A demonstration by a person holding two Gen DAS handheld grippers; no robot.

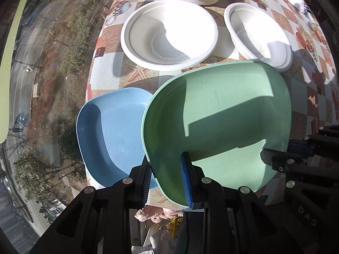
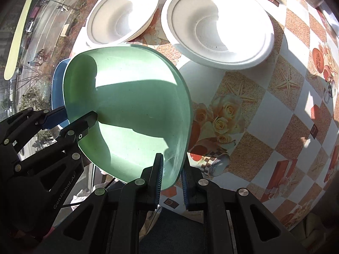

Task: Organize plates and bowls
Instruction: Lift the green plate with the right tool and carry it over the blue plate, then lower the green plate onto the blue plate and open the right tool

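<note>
The left gripper (image 1: pixel 167 175) and the right gripper (image 2: pixel 172 176) each pinch the rim of the green plate (image 1: pixel 216 124), which is lifted and tilted above the table (image 2: pixel 264 127), partly over the blue plate (image 1: pixel 110 131). Because both hold only the rim, uneven pulling could make it slip, or its edge could hit the white bowls (image 1: pixel 169 33).

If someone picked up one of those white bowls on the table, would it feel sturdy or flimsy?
Probably flimsy. The white bowl looks like thin moulded pulp with a matte surface, so likely very light and a little bendable. Its matte rim should not be slippery. Wide and low, it seems unlikely to tip, though a nudge could slide it.
</note>
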